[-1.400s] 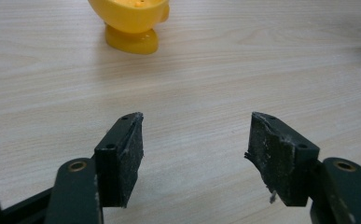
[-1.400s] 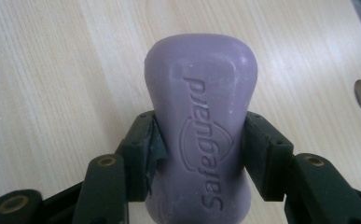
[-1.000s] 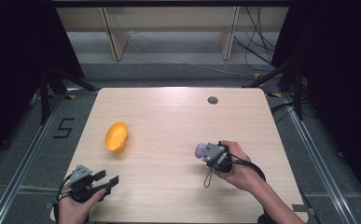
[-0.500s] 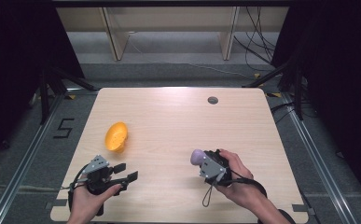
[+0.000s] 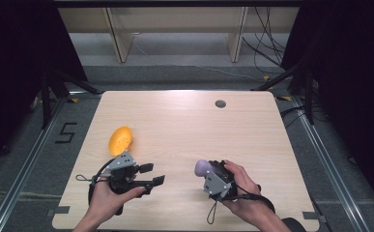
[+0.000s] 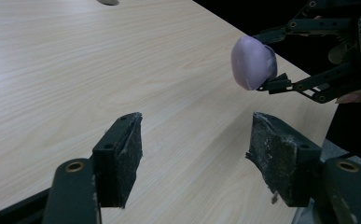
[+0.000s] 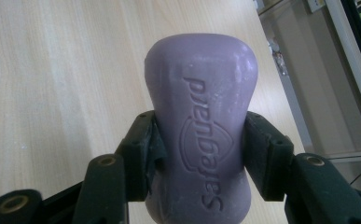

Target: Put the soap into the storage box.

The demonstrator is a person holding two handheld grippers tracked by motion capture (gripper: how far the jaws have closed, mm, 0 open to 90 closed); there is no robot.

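Note:
A purple bar of soap (image 7: 200,126) with a stamped brand name sits between the jaws of my right gripper (image 7: 199,156), which is shut on its waist. From above, the soap (image 5: 202,167) points left from that gripper (image 5: 208,174) at the table's front right. My left gripper (image 5: 151,175) stands open at the front left, jaws toward the soap. In the left gripper view its jaws (image 6: 194,149) are wide apart with nothing between them, and the soap (image 6: 252,62) hangs ahead, held above the wood. An orange oval object (image 5: 120,140) lies just beyond the left gripper.
The light wooden table (image 5: 184,121) has a small round grey disc (image 5: 220,103) near its far edge. Dark floor with rails surrounds the table, and a painted numeral (image 5: 64,132) marks the floor at the left.
My left gripper has moved up and rightward from the front left corner toward the middle. My right gripper with the soap has shifted left and nearer the front edge.

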